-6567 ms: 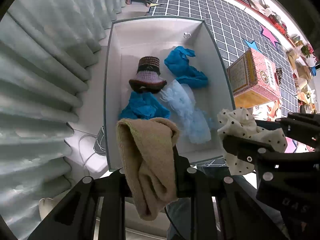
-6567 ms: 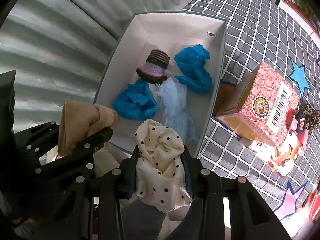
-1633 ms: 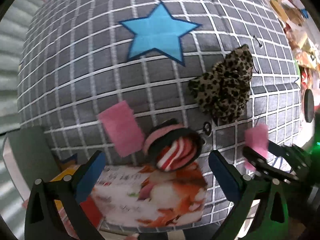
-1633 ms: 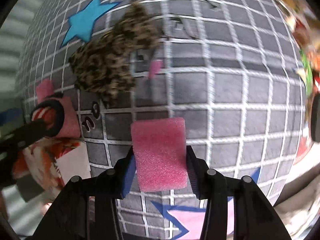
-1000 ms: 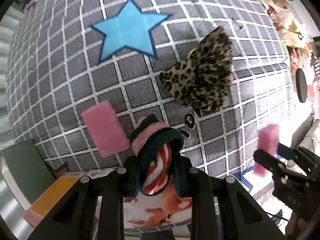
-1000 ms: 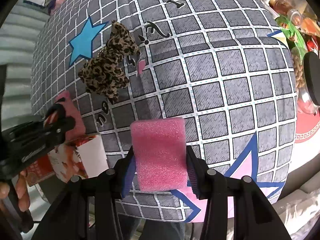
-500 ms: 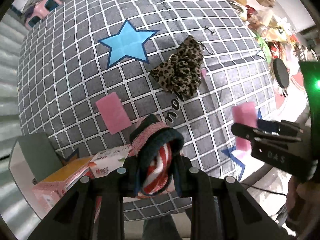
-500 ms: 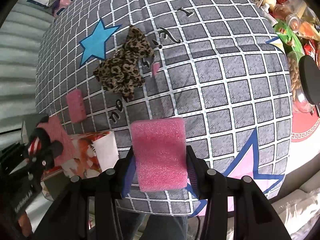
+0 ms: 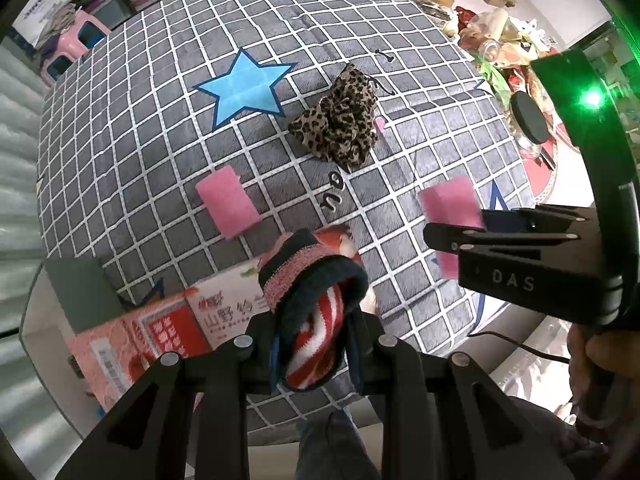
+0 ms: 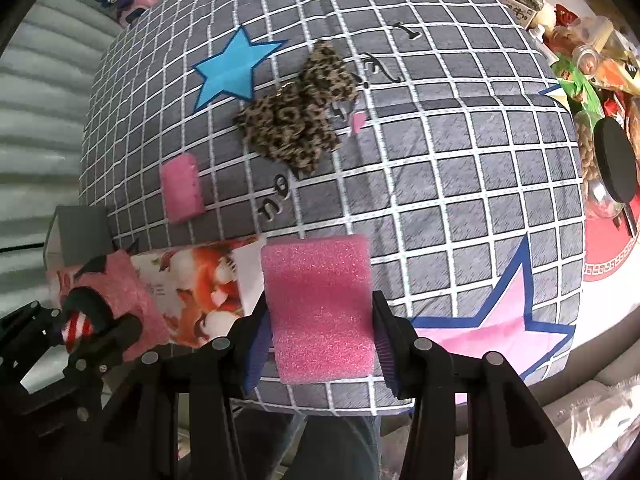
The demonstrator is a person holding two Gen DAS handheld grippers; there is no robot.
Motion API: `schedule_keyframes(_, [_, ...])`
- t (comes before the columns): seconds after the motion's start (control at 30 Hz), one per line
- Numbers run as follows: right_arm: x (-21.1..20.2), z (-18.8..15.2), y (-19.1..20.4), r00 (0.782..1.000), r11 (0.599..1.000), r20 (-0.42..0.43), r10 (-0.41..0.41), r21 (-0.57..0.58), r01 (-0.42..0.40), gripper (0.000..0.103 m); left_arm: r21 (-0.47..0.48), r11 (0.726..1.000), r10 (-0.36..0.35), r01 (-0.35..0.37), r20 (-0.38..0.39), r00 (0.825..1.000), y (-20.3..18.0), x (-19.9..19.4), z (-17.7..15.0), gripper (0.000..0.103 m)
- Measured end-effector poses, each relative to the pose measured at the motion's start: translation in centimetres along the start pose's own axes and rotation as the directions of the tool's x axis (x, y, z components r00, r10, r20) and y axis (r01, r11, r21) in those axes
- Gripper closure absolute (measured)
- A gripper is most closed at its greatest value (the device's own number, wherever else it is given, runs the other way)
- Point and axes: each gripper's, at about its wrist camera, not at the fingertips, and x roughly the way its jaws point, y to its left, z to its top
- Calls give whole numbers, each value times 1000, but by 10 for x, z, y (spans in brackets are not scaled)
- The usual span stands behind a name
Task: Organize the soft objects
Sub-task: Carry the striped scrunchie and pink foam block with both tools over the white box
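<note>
Left gripper [image 9: 314, 338] is clamped tight on a rolled red-and-white striped sock with a dark cuff [image 9: 316, 300], right gripper [image 10: 320, 340] pinches a pink foam sponge block [image 10: 320, 304], both above the grey checked star-print cloth [image 10: 460, 168].

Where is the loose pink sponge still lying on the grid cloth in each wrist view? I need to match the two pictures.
Left wrist view: the loose pink sponge lies left of centre, below the blue star.
Right wrist view: the same sponge lies at the left, below the star.
Shared landmark: the leopard-print cloth, to the sponge's upper right in both.
</note>
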Motion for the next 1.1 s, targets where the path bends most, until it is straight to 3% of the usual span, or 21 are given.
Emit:
schedule_keyframes(0.6, [-24, -38, 84, 997, 994, 80, -18, -104, 26, 55, -49, 998, -22, 28, 138, 990, 40, -51, -66, 75])
schedule_keyframes(1.1, [-41, -54, 169, 992, 964, 125, -4, -263, 37, 55, -182, 983, 9, 36, 236, 972, 94, -85, -111, 75])
